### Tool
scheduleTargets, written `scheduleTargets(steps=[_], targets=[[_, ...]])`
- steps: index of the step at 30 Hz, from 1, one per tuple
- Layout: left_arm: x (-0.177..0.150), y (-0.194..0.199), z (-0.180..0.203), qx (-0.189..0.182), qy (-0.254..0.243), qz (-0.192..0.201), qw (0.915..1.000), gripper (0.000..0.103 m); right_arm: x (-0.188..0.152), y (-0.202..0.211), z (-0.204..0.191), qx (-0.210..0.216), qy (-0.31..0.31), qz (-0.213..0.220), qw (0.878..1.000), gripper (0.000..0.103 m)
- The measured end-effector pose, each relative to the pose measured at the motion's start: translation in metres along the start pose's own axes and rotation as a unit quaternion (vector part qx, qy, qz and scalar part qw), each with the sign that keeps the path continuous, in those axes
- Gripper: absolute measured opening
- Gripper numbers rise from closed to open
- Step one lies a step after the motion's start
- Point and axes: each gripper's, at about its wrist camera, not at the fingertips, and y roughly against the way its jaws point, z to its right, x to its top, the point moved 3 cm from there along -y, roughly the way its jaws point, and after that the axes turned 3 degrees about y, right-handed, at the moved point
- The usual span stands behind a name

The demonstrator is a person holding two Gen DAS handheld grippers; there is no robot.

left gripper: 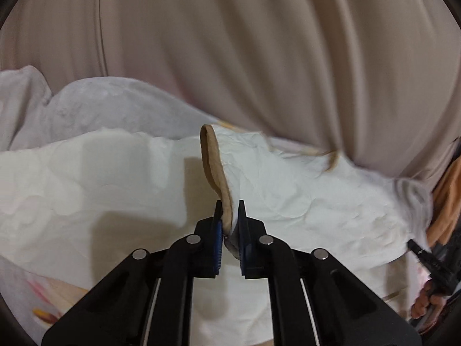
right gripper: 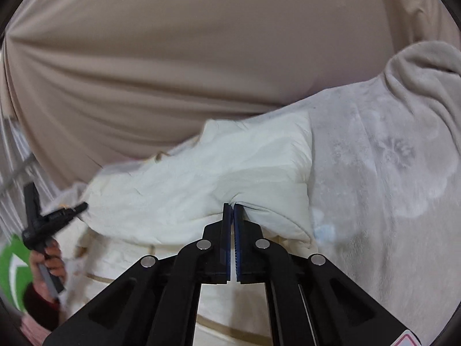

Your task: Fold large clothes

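A large cream-white cloth [left gripper: 288, 190] with a tan trim band [left gripper: 213, 167] is stretched between both grippers above the bed. My left gripper [left gripper: 230, 207] is shut on the tan-trimmed edge of the cloth. My right gripper [right gripper: 232, 210] is shut on a bunched fold of the same cloth [right gripper: 207, 178]. The right gripper shows at the right edge of the left wrist view [left gripper: 426, 256]; the left gripper shows at the left of the right wrist view [right gripper: 54, 219], holding the cloth's other end.
A pale grey fleecy blanket [right gripper: 389, 155] covers the bed beneath and to the right. A beige curtain [left gripper: 259, 43] hangs close behind. Orange fabric [left gripper: 446, 201] shows at the far right, and a green object [right gripper: 14, 268] at the lower left.
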Motion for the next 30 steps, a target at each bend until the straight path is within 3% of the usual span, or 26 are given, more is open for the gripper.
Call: scheduleTargets(steps=[3, 5, 7, 11, 13, 16, 19, 21, 23, 26, 28, 30], targets=[[-0.03, -0.053, -0.012, 0.045, -0.014, -0.075, 0.996, 0.008, -0.032, -0.056, 0.023, -0.048, -0.009, -0.112, 0.993, 0.0], [-0.04, -0.058, -0.014, 0.051, -0.021, -0.066, 0.9963, 0.008, -0.031, -0.047, 0.023, -0.05, -0.013, -0.105, 0.993, 0.0], [-0.038, -0.054, -0.011, 0.053, -0.026, -0.059, 0.9965, 0.008, -0.025, -0.024, 0.009, -0.077, 0.021, -0.086, 0.993, 0.0], [-0.041, -0.056, -0.009, 0.063, -0.033, -0.059, 0.9957, 0.008, 0.0, 0.008, -0.029, -0.058, 0.062, -0.037, 0.996, 0.004], [-0.043, -0.057, -0.006, 0.074, -0.042, -0.054, 0.9949, 0.009, 0.011, 0.001, -0.058, -0.049, 0.102, -0.027, 0.993, 0.004], [-0.044, -0.059, -0.001, 0.09, -0.061, -0.049, 0.9928, 0.01, 0.01, -0.038, -0.082, -0.047, 0.143, -0.055, 0.987, 0.004], [-0.045, -0.058, -0.001, 0.096, -0.071, -0.046, 0.9917, 0.01, -0.008, -0.08, -0.067, -0.084, 0.163, -0.101, 0.978, 0.001], [-0.046, -0.056, -0.002, 0.096, -0.073, -0.047, 0.9916, 0.011, -0.014, -0.088, -0.037, -0.091, 0.145, -0.111, 0.979, 0.0], [-0.046, -0.056, -0.001, 0.097, -0.077, -0.046, 0.9912, 0.011, -0.01, -0.073, -0.003, -0.085, 0.089, -0.102, 0.987, 0.0], [-0.041, -0.044, -0.001, 0.09, -0.067, -0.04, 0.9929, 0.013, 0.001, -0.046, 0.03, -0.127, 0.069, -0.088, 0.986, 0.0], [-0.027, -0.018, 0.004, 0.071, -0.05, -0.006, 0.9962, 0.013, 0.015, -0.029, 0.033, -0.144, 0.069, -0.072, 0.985, 0.0], [-0.003, 0.002, 0.017, 0.062, -0.043, 0.031, 0.9967, 0.014, 0.038, -0.022, 0.021, -0.128, 0.073, -0.049, 0.988, 0.006]])
